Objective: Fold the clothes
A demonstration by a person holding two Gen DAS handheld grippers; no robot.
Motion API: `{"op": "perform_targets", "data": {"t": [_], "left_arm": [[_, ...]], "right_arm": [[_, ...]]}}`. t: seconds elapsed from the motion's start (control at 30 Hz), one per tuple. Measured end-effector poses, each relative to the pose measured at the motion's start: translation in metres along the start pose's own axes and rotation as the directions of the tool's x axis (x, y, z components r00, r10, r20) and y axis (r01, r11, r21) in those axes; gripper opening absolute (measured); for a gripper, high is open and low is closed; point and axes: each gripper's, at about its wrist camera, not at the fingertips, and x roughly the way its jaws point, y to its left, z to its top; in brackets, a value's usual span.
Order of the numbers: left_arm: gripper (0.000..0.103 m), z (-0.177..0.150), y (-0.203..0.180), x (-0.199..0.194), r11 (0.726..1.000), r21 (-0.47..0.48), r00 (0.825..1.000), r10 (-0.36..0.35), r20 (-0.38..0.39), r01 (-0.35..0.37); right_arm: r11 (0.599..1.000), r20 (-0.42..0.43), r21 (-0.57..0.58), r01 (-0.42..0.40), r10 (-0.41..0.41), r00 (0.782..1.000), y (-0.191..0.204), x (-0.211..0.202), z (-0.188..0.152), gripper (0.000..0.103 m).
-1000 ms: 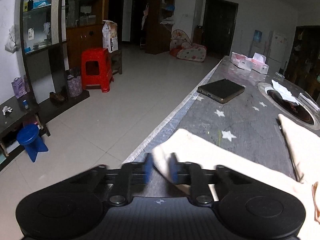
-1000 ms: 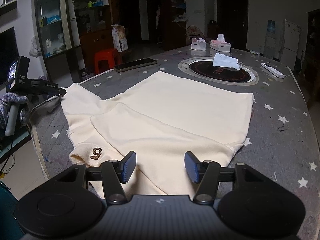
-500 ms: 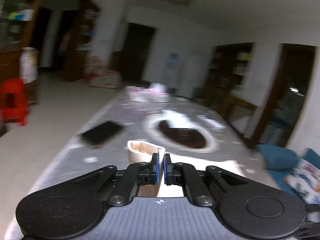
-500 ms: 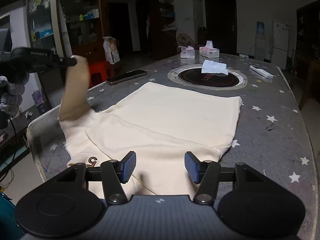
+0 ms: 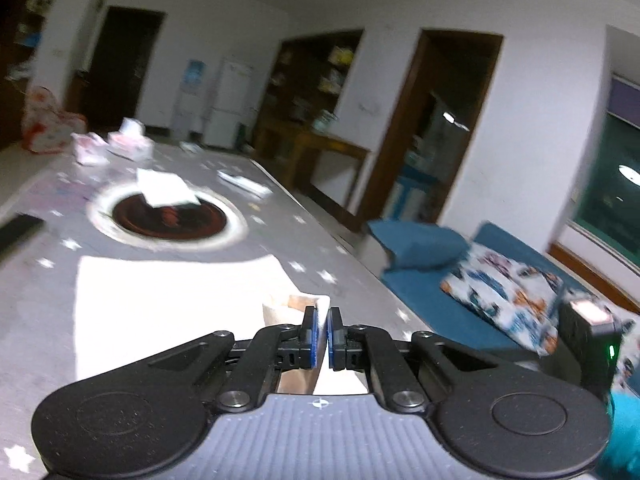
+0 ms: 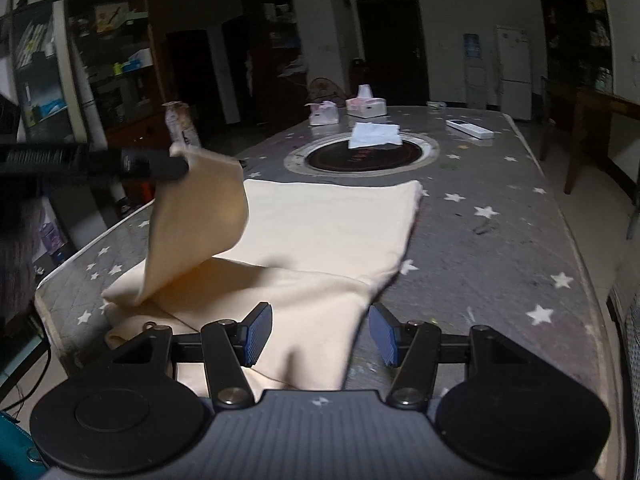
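Observation:
A cream sweatshirt (image 6: pixel 328 228) lies spread on the grey star-patterned table (image 6: pixel 500 248). My left gripper (image 5: pixel 319 338) is shut on the cuff of its sleeve (image 5: pixel 294 308). In the right wrist view the left gripper (image 6: pixel 176 166) holds that sleeve (image 6: pixel 200 216) lifted high, draped over the left part of the garment. My right gripper (image 6: pixel 318 334) is open and empty, low over the near edge of the sweatshirt. The garment body also shows in the left wrist view (image 5: pixel 168 300).
A round inset hotplate (image 6: pixel 362 156) with white paper (image 6: pixel 374 134) on it sits past the garment. Tissue boxes (image 6: pixel 366 106) and a white remote (image 6: pixel 470 129) lie further back. A dark flat object (image 5: pixel 18 230) lies at the table's left. A blue sofa (image 5: pixel 480 280) stands at the right.
My left gripper has closed on the sleeve cuff, lifted it off the table edge and swung it up and over towards the garment body. My right gripper stays open in place.

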Motion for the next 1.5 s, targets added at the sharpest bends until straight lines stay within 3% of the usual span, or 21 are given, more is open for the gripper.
{"op": "perform_targets", "data": {"t": [0.2, 0.37, 0.43, 0.53, 0.6, 0.73, 0.93, 1.2, 1.5], "left_arm": [[0.006, -0.018, 0.001, 0.016, 1.0, -0.004, 0.997, -0.03, -0.065, 0.03], [0.014, -0.029, 0.005, 0.021, 0.999, -0.008, 0.993, -0.05, -0.105, 0.05], [0.026, -0.033, 0.006, 0.023, 0.998, -0.01, 0.991, -0.058, -0.121, 0.057], [0.035, -0.04, 0.008, 0.026, 0.998, -0.012, 0.987, -0.07, -0.145, 0.069], [0.035, -0.042, 0.014, 0.022, 0.998, -0.014, 0.988, -0.058, -0.145, 0.057], [0.032, -0.048, 0.041, -0.001, 0.998, -0.034, 0.989, 0.049, -0.139, -0.054], [0.032, -0.057, 0.079, -0.027, 0.977, -0.079, 0.972, 0.185, -0.147, -0.198], [0.028, -0.059, 0.093, -0.041, 0.97, -0.075, 0.963, 0.217, -0.158, -0.231], [0.028, -0.039, 0.084, -0.01, 0.981, -0.013, 0.973, 0.189, -0.134, -0.193]], "right_arm": [[0.999, 0.003, 0.033, 0.024, -0.024, 1.0, -0.008, -0.001, -0.002, 0.055], [0.999, 0.009, 0.04, 0.028, -0.029, 1.0, -0.009, -0.002, -0.001, 0.054], [0.999, 0.01, 0.037, 0.027, -0.027, 1.0, -0.008, -0.002, 0.001, 0.054], [0.999, 0.012, 0.034, 0.015, -0.015, 1.0, -0.006, 0.002, 0.006, 0.052], [1.0, 0.009, 0.025, -0.005, 0.005, 1.0, -0.002, 0.004, 0.009, 0.051], [0.999, -0.011, 0.003, -0.046, 0.046, 0.999, 0.006, 0.014, 0.012, 0.042], [0.997, -0.058, -0.006, -0.08, 0.079, 0.995, 0.013, 0.036, 0.01, 0.037], [0.997, -0.103, -0.015, -0.082, 0.08, 0.991, 0.019, 0.049, 0.004, 0.016], [0.998, -0.085, -0.014, -0.061, 0.06, 0.995, 0.02, 0.046, 0.005, 0.016]]}}
